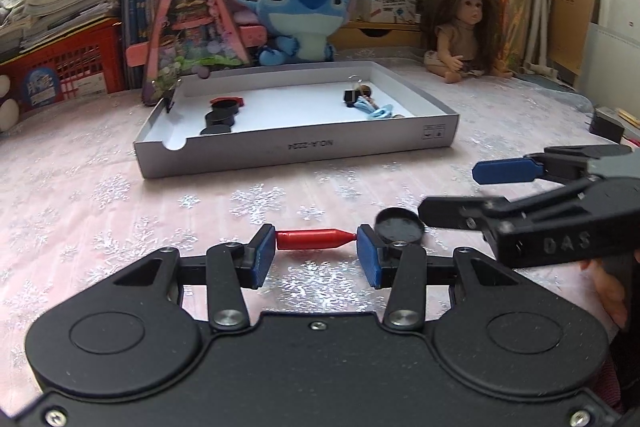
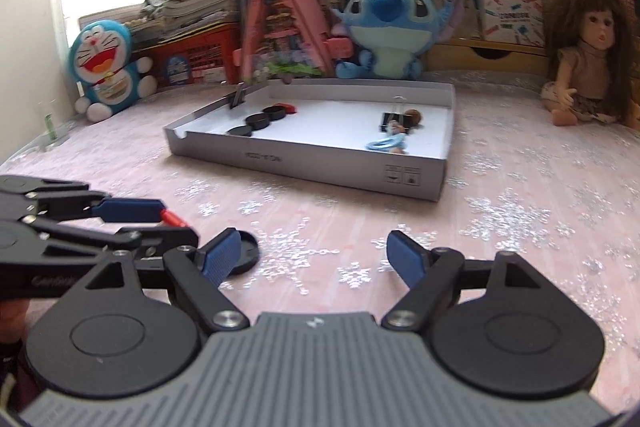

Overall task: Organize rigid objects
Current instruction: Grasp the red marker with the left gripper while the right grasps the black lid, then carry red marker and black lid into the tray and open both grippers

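My left gripper (image 1: 316,247) is shut on a red pen-shaped piece (image 1: 312,239), held end to end between the blue pads just above the pink tablecloth. A black round lid (image 1: 400,229) lies flat on the cloth right beside its right finger. In the right wrist view the same lid (image 2: 246,251) sits partly behind the left finger of my right gripper (image 2: 312,259), which stands open with only cloth between its pads. The left gripper (image 2: 176,223) and red piece (image 2: 173,217) reach in from the left there. The right gripper (image 1: 452,193) shows at the right in the left wrist view.
A shallow grey tray (image 1: 296,151) lies ahead, holding black round lids (image 1: 222,111) at its left and a binder clip with a blue trinket (image 1: 374,109) at its right. Plush toys, a doll (image 1: 468,27), books and baskets line the back.
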`<act>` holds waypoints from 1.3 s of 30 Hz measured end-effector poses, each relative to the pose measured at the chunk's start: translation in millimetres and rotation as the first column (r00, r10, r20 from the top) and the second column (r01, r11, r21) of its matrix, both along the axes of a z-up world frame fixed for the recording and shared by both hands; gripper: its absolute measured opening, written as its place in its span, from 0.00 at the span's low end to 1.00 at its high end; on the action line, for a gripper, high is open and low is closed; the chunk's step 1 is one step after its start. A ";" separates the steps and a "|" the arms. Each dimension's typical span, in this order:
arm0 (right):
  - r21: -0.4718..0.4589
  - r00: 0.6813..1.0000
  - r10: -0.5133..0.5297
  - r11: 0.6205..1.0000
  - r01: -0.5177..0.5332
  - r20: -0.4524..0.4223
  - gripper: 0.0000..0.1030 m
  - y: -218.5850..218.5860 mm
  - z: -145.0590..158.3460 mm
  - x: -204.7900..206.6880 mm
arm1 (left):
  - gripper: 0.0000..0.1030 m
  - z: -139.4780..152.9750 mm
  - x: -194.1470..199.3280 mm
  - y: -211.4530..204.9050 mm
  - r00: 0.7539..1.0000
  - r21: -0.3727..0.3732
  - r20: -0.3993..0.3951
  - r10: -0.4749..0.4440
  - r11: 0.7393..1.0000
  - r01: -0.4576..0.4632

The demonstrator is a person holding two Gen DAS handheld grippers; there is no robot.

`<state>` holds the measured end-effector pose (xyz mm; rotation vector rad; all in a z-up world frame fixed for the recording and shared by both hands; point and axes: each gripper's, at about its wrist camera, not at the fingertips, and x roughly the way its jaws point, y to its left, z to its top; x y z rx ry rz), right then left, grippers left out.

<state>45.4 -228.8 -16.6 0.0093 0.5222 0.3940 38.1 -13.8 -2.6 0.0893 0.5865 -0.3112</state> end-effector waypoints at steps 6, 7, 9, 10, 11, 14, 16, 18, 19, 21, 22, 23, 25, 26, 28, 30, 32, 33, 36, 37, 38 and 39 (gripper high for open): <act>-0.029 0.997 0.082 0.996 -0.082 0.004 0.85 15.3 1.1 -5.8 | 0.41 -1.2 3.5 2.0 1.000 0.010 0.006 0.028 1.000 -0.028; -0.033 0.996 0.091 0.995 -0.091 0.004 0.85 17.6 0.9 -6.6 | 0.41 -1.1 3.7 2.2 0.999 0.011 0.007 0.032 0.999 -0.032; -0.046 0.995 0.100 0.994 -0.100 0.008 0.84 22.1 0.8 -7.7 | 0.41 -0.6 4.6 2.3 0.999 0.010 0.007 0.036 0.999 -0.036; -0.050 0.995 0.103 0.993 -0.102 0.009 0.83 24.2 0.5 -7.8 | 0.41 -0.4 5.1 2.4 0.999 0.016 0.009 0.042 0.999 -0.042; -0.053 0.994 0.105 0.993 -0.105 0.006 0.79 25.9 0.3 -7.5 | 0.41 -0.2 5.6 2.4 0.999 0.018 0.011 0.047 0.999 -0.047; -0.060 0.993 0.116 0.991 -0.116 -0.006 0.71 30.7 -1.7 -6.4 | 0.41 1.1 8.0 5.9 0.998 0.004 0.009 0.059 0.998 -0.059; -0.073 0.993 0.121 0.990 -0.121 -0.006 0.63 33.5 -2.6 -6.7 | 0.41 1.9 9.2 7.8 0.997 0.002 0.012 0.070 0.998 -0.070; -0.074 0.993 0.121 0.990 -0.121 -0.005 0.52 35.5 -2.6 -7.2 | 0.41 2.3 10.2 8.9 0.997 0.001 0.013 0.076 0.997 -0.076; -0.074 0.993 0.120 0.990 -0.120 -0.006 0.50 36.2 -2.8 -6.8 | 0.41 2.3 10.4 9.2 0.997 0.000 0.012 0.077 0.997 -0.077; -0.074 0.993 0.114 0.991 -0.114 -0.005 0.45 36.7 -3.0 -6.0 | 0.41 2.3 10.4 9.8 0.997 -0.002 0.010 0.079 0.997 -0.079; -0.072 0.994 0.110 0.991 -0.110 -0.005 0.43 36.6 -2.9 -5.7 | 0.41 2.5 10.7 9.4 0.997 -0.002 0.009 0.079 0.997 -0.079; -0.070 0.994 0.106 0.992 -0.106 -0.005 0.39 36.2 -3.0 -5.5 | 0.41 2.6 10.5 9.2 0.997 -0.001 0.009 0.078 0.997 -0.078; -0.069 0.995 0.099 0.993 -0.099 -0.005 0.35 35.7 -3.4 -5.1 | 0.41 2.5 10.5 8.8 0.997 -0.001 0.008 0.078 0.997 -0.078; -0.066 0.995 0.098 0.993 -0.098 -0.005 0.35 35.2 -3.2 -5.1 | 0.41 2.6 10.6 8.7 0.997 -0.001 0.008 0.079 0.997 -0.079; -0.064 0.995 0.095 0.993 -0.095 -0.004 0.35 34.9 -3.1 -5.1 | 0.41 2.5 10.7 8.5 0.997 -0.002 0.006 0.079 0.997 -0.079; -0.063 0.996 0.089 0.994 -0.089 -0.001 0.35 34.5 -2.8 -5.2 | 0.41 2.0 10.7 8.3 0.997 -0.003 0.005 0.080 0.997 -0.080; -0.058 0.997 0.082 0.995 -0.081 0.001 0.36 33.8 -2.4 -5.0 | 0.41 1.8 10.3 8.3 0.997 -0.004 0.006 0.083 0.997 -0.083; -0.055 0.997 0.077 0.996 -0.076 0.002 0.36 33.4 -2.3 -5.2 | 0.41 1.9 10.8 8.7 0.996 -0.006 0.006 0.084 0.996 -0.084; -0.049 0.998 0.064 0.997 -0.063 0.003 0.36 32.4 -1.9 -4.9 | 0.41 2.5 11.5 8.4 0.996 -0.007 0.007 0.087 0.996 -0.087; -0.048 0.998 0.059 0.997 -0.058 0.005 0.36 32.1 -2.0 -4.8 | 0.41 3.1 11.8 8.3 0.996 -0.007 0.007 0.088 0.996 -0.088; -0.047 0.999 0.052 0.998 -0.052 0.007 0.36 32.0 -1.7 -4.5 | 0.41 3.4 12.4 8.3 0.996 -0.008 0.007 0.090 0.996 -0.090; -0.047 0.999 0.046 0.998 -0.046 0.009 0.36 31.6 -1.4 -4.4 | 0.41 3.8 12.7 8.2 0.996 -0.009 0.007 0.091 0.996 -0.091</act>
